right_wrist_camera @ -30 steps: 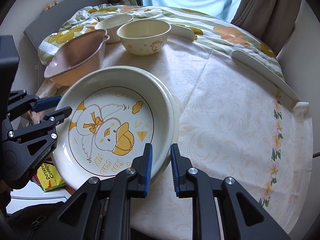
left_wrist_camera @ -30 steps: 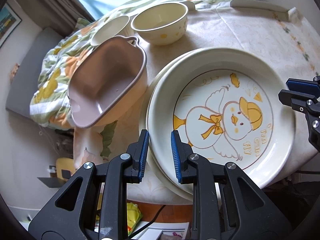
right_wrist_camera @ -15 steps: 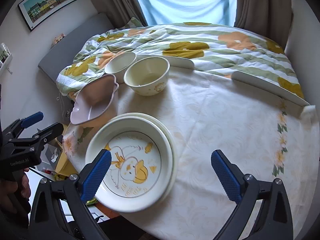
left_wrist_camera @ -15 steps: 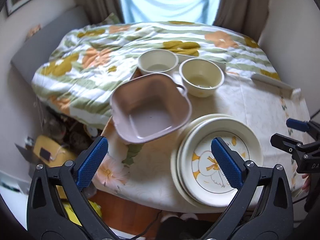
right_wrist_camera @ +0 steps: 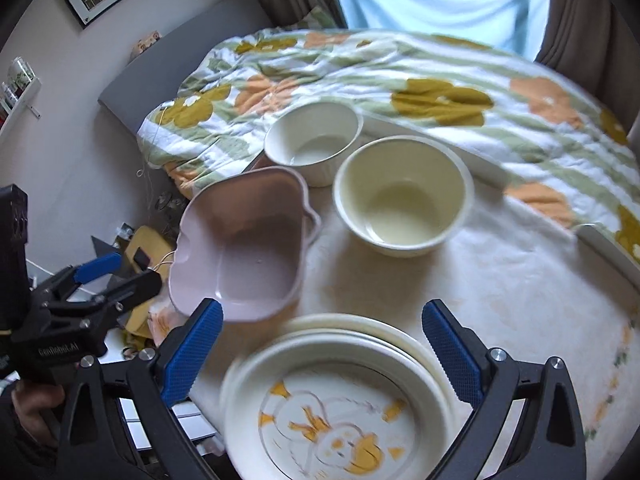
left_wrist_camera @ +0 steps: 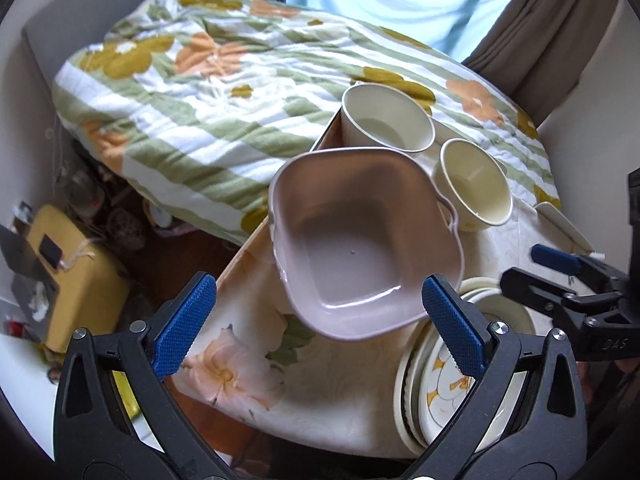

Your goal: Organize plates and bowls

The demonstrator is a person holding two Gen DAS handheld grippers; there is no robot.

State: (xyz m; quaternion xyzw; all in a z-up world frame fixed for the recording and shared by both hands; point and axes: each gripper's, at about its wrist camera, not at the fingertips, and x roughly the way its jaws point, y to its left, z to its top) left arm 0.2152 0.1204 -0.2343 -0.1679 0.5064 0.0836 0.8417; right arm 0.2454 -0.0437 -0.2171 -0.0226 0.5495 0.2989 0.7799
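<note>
A duck-printed plate (right_wrist_camera: pixel 340 412) tops a stack of cream plates (left_wrist_camera: pixel 440 380) at the table's near edge. Behind it sits a pink square dish (left_wrist_camera: pixel 360 248) (right_wrist_camera: pixel 248 248), part of it overhanging the table's left edge. Farther back stand a cream bowl (right_wrist_camera: pixel 404 196) (left_wrist_camera: pixel 476 192) and a white ribbed bowl (right_wrist_camera: pixel 314 140) (left_wrist_camera: pixel 386 120). My left gripper (left_wrist_camera: pixel 319 282) hangs open above the pink dish's near rim, touching nothing. Over the plate stack, my right gripper (right_wrist_camera: pixel 322 308) is open too, and it holds nothing. Each gripper shows at the edge of the other's view (left_wrist_camera: pixel 528 268) (right_wrist_camera: pixel 136 272).
The table wears a pale floral cloth (right_wrist_camera: pixel 500 280). A bed with a flowered quilt (left_wrist_camera: pixel 200 100) presses against its far side. On the floor to the left stand a yellow box (left_wrist_camera: pixel 72 268) and clutter. A hand (right_wrist_camera: pixel 28 408) holds the left gripper's handle.
Both grippers went from nearly shut at the plate's rim to wide open and drew back. The left one then swung left toward the pink dish; the right one closed in on the plate stack.
</note>
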